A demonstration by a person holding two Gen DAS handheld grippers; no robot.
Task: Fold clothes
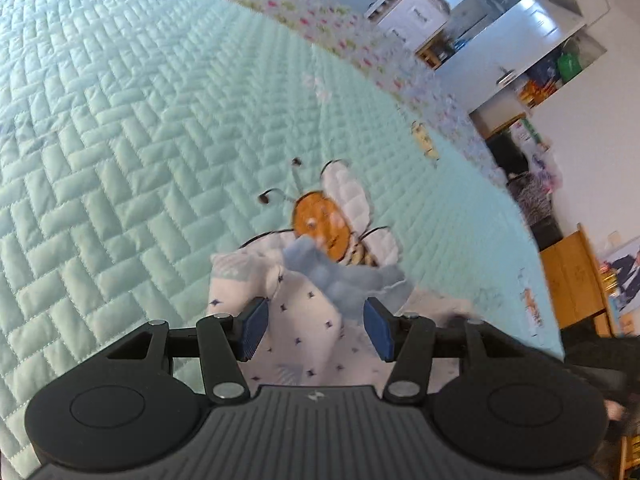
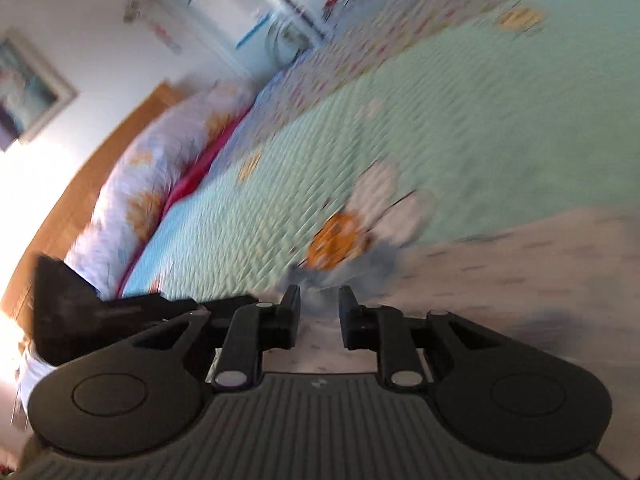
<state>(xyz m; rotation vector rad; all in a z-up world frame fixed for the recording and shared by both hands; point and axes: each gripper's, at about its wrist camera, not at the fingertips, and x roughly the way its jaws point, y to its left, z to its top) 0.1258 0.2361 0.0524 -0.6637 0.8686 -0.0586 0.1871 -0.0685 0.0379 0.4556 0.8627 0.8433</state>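
my left gripper (image 1: 316, 328) is apart over the white star-print cloth with a blue collar (image 1: 304, 320) on the green quilted bed cover (image 1: 120, 140) — my right gripper (image 2: 319, 308) is apart too. the right view is blurry — i could grab the quilt by mistake.

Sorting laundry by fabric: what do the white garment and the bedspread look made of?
White garment: thin matte woven cloth, probably cotton, printed with small dark marks, softly creased. Bedspread: padded quilt with slight sheen, stitched in brick-like blocks; fibre unclear.
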